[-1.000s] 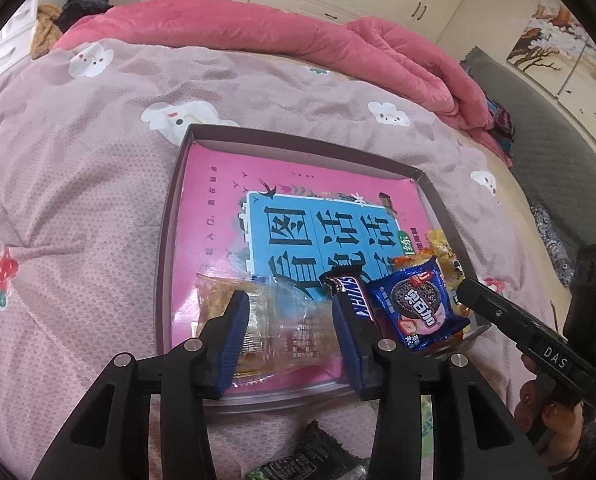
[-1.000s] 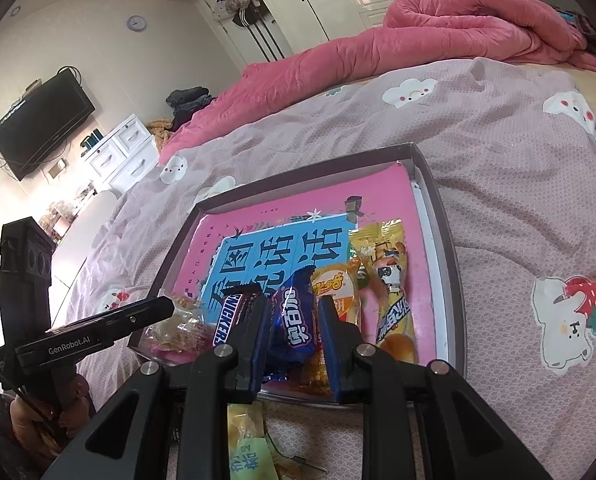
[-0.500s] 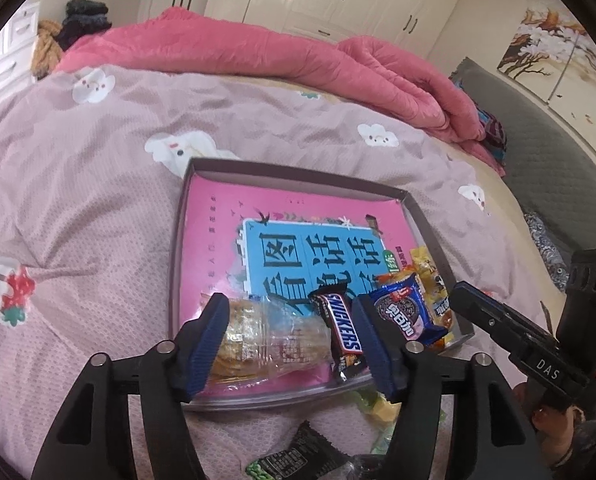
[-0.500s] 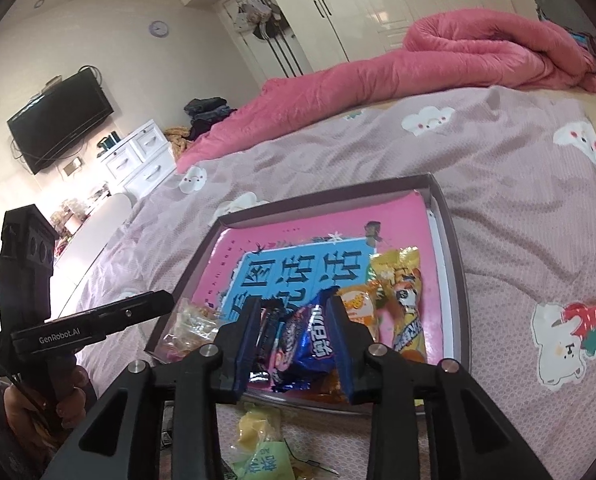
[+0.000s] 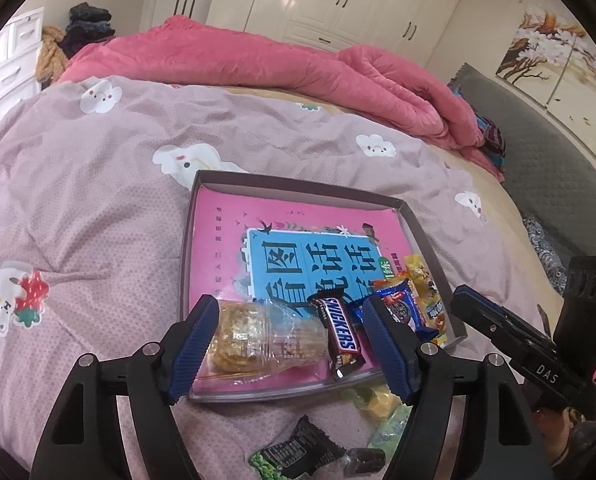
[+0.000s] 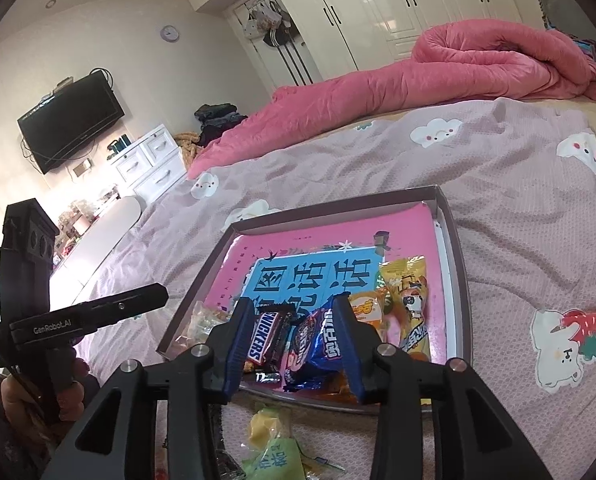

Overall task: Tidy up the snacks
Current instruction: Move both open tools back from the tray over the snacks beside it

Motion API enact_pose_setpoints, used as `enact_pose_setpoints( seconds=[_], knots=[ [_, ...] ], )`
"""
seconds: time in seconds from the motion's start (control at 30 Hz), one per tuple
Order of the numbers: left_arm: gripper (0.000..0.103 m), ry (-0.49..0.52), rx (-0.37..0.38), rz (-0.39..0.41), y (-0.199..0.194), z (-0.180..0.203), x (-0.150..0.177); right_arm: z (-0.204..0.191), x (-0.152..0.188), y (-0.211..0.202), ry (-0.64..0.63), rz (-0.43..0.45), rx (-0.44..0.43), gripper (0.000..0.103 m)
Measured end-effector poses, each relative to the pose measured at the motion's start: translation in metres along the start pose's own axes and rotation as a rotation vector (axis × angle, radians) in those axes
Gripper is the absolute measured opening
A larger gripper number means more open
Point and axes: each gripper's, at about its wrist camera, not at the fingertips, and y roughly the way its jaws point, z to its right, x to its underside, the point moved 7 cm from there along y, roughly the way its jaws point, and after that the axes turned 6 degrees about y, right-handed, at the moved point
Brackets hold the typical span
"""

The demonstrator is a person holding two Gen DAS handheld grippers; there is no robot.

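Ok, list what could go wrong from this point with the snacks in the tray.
1. The Snickers bar overlaps the clear cookie bag; moving one may drag the other.
2. Both sit near the tray front rim and could slip out on the soft bedspread.
3. The left gripper, jaws opening with both wrappers between them, might snag one.

Left gripper [image 5: 290, 344]: two black plastic arms with silver screws, ending in ribbed blue pads [image 5: 194, 344]. Right gripper [image 6: 294, 344] looks the same. Seen from the side, each has a black bar with white lettering, "DAS" and "GenRobot.AI".
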Motion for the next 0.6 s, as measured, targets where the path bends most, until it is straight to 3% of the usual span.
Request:
enact_pose_setpoints(
  seconds=[0.6],
  knots=[
    [0.08, 0.052, -0.021, -0.011, -0.013, 0.014, 0.012, -0.02, 0.017, -0.017, -0.059, -0.009, -0.021, 0.051]
  ],
)
